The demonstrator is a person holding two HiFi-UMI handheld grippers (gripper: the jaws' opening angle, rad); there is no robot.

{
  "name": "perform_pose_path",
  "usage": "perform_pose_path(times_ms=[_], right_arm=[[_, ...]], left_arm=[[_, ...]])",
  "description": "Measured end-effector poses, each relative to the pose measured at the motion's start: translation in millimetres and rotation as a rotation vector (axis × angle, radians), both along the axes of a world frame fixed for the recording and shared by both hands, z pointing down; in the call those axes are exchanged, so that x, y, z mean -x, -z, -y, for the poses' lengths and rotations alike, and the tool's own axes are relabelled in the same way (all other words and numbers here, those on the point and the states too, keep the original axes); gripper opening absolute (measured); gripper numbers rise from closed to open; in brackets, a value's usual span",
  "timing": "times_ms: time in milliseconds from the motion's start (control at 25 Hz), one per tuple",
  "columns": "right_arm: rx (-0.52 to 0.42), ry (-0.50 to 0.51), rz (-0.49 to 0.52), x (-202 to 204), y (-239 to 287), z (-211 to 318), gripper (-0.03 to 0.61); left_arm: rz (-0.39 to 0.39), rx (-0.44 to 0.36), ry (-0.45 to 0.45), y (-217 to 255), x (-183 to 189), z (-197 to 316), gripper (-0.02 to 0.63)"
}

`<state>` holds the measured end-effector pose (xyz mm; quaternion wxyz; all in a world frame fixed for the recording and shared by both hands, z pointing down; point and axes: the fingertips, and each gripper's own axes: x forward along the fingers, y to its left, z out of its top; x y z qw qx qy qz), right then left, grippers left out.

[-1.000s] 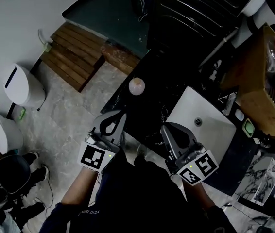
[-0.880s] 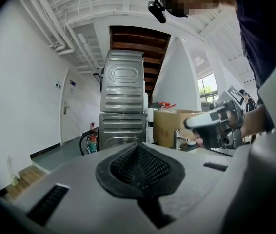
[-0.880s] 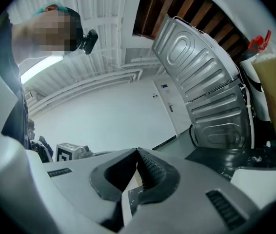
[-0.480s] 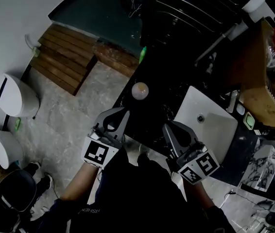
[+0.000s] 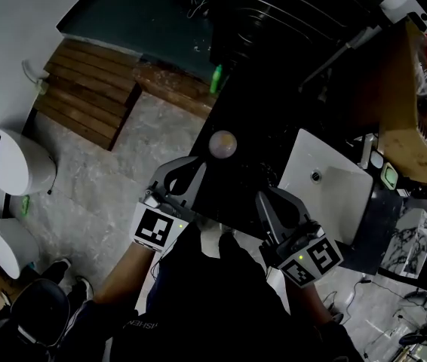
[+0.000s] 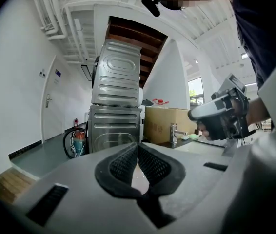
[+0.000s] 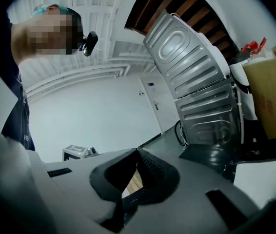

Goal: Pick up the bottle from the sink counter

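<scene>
While both claws stay pressed together, empty — left gripper [image 5: 195, 166], right gripper [image 5: 264, 197] — the head view has swung, so the green bottle [image 5: 215, 79] now shows at the black counter's [image 5: 259, 127] far end, well apart from both. Sleeve print [image 5: 139, 324] is too small to read.

Small green bottle [image 5: 216, 79], far edge of dark sink counter [image 5: 266, 119]

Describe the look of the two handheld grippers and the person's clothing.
Both the left gripper and right gripper: grey moulded shells, black ribbed pads, each with a white cube bearing black square markers. The person wears a dark navy top.
</scene>
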<state>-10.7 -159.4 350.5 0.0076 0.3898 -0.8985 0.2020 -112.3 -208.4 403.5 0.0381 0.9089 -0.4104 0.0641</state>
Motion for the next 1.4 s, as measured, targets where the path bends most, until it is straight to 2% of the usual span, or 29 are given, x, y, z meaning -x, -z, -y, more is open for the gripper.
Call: perform_pose_path(times_ms=[440, 680, 1400], right_arm=[[0.051, -0.073, -0.024, 0.1, -21.3, 11.0, 0.023], [0.068, -0.096, -0.03, -4.1, -30.3, 8.9, 0.023], [0.138, -0.11, -0.037, -21.8, -60.0, 4.2, 0.023]], left_arm=[[0.009, 0.014, -0.087, -25.8, -4.7, 26.3, 0.015], [0.028, 0.003, -0.13, -35.3, -11.8, 30.0, 0.05], [0.041, 0.018, -0.171, -64.8, -34.6, 47.8, 0.176]])
